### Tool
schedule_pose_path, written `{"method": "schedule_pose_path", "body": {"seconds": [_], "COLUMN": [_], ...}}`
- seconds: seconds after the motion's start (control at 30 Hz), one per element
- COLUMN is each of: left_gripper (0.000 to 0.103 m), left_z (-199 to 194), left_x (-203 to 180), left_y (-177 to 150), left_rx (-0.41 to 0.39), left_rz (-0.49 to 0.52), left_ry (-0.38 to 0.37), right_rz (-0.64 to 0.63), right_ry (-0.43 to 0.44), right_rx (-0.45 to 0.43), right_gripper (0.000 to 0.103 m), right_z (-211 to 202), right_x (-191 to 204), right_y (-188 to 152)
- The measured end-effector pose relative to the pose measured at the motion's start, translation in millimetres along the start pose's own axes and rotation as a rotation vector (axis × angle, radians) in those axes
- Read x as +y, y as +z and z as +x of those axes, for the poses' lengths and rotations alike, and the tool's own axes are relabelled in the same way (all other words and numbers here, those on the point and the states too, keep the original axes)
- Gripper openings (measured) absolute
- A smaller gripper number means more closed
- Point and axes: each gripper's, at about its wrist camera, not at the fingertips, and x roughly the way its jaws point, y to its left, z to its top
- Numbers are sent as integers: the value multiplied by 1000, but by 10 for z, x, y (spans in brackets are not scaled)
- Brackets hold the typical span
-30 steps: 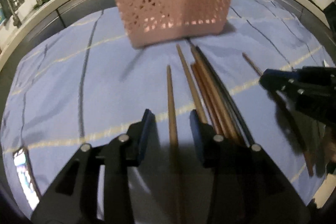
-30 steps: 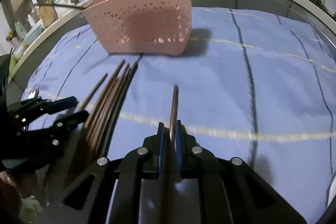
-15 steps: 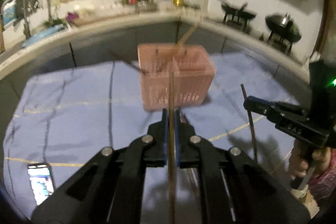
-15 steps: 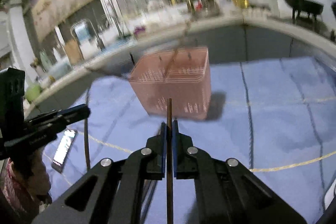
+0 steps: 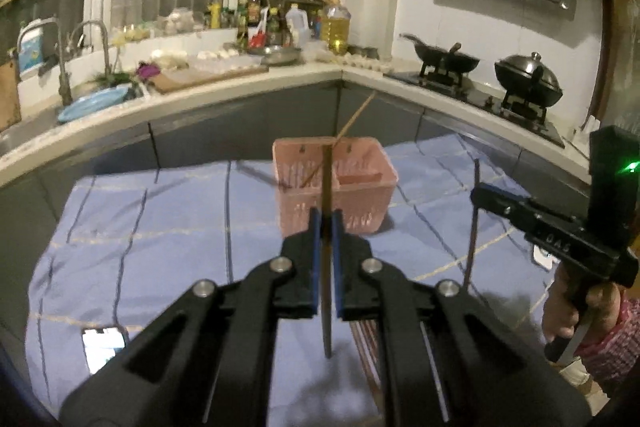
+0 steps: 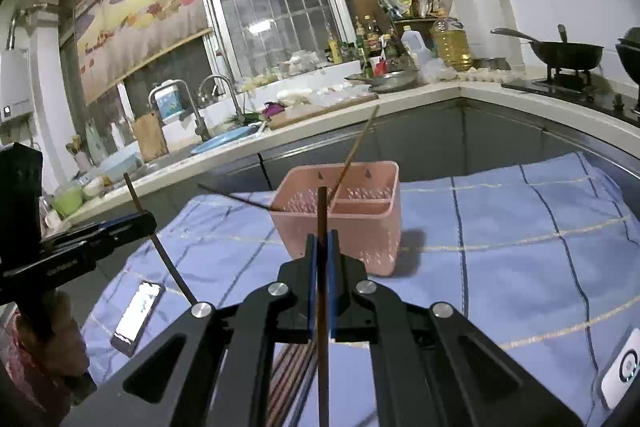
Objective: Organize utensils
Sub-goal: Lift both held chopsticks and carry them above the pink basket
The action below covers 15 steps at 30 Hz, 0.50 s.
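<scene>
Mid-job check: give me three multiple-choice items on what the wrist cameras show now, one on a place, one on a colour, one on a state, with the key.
1. Where does the basket stand?
A. on the blue checked cloth
B. on the counter by the sink
C. on the stove

2. What colour is the basket?
A. green
B. pink
C. white

3. What are the left tongs doing?
A. open over the cloth
B. shut on a phone
C. shut on a chopstick, lifted off the cloth

Key: 1 A, the cloth lies under it in both views. 2 B, its perforated walls are pink. 3 C, the blue pads pinch the stick upright; the right tongs hold their own chopstick likewise.
</scene>
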Motion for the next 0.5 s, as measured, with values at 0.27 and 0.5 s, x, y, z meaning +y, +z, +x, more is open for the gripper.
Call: {"method": "schedule_pose_path", "body": {"seconds": [0.27, 0.5], "left_gripper": [5, 5], "left_z": [-31, 463], "left_x": [-88, -90], "left_y": [988, 1331], "left_rx": [-186, -281], "left_rz": [0, 33], "left_ry": [23, 177], "right_rz": [30, -27], "right_ry": [40, -38], "right_rx": [-165, -324], "right_gripper": [5, 5], "right_z": [216, 660], "right_x": [64, 234], "right_y": [966, 1486]}}
